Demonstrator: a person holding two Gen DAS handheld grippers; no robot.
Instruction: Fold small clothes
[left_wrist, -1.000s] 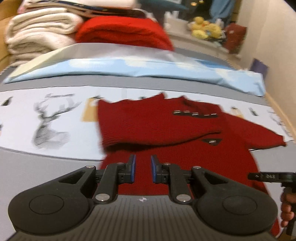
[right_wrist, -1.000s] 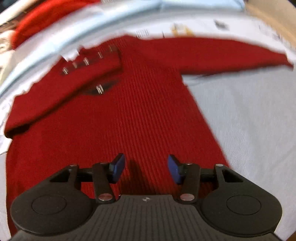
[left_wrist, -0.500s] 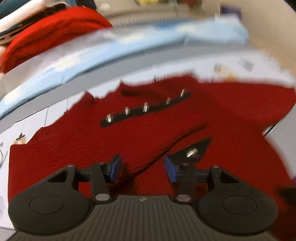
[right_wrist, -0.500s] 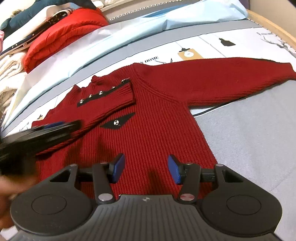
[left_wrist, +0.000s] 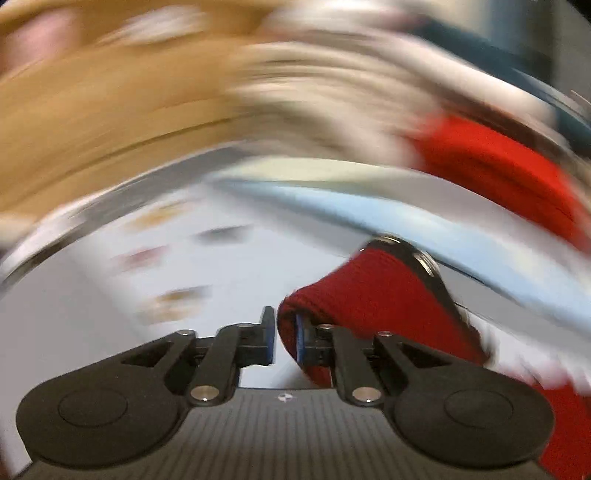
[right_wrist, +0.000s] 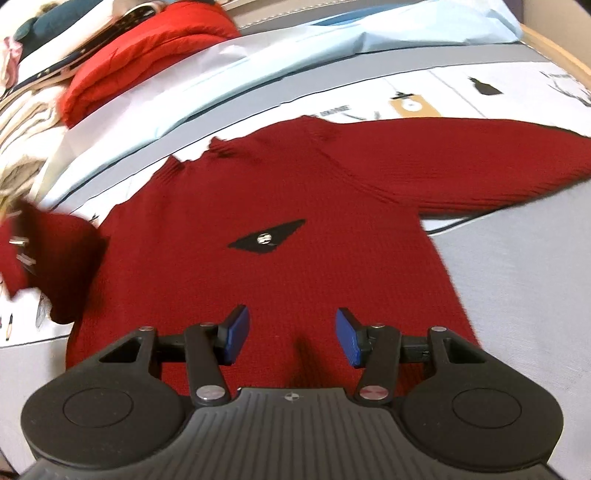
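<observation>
A dark red knit sweater (right_wrist: 295, 184) lies flat on the bed, with a black diamond patch (right_wrist: 266, 238) on its chest. Its right sleeve (right_wrist: 480, 158) stretches out sideways. The studded left sleeve (left_wrist: 369, 288) is lifted off the body and hangs at the left edge (right_wrist: 48, 251) in the right wrist view. My left gripper (left_wrist: 284, 336) has its jaws closing, with the sleeve's cuff caught between the pads. The left wrist view is heavily blurred. My right gripper (right_wrist: 291, 336) hovers open over the sweater's lower body, with nothing between its fingers.
A bright red folded garment (right_wrist: 147, 55) and a stack of pale towels (right_wrist: 22, 122) sit at the back left. A light blue cloth (right_wrist: 332, 48) runs behind the sweater. A printed sheet (right_wrist: 480, 88) and grey cover (right_wrist: 517, 277) lie underneath. A wooden edge (right_wrist: 554, 48) borders the right.
The studded sleeve that lay folded across the chest has been gripped by the left gripper and pulled up and off to the left. The right gripper stays open and has drawn back slightly.
</observation>
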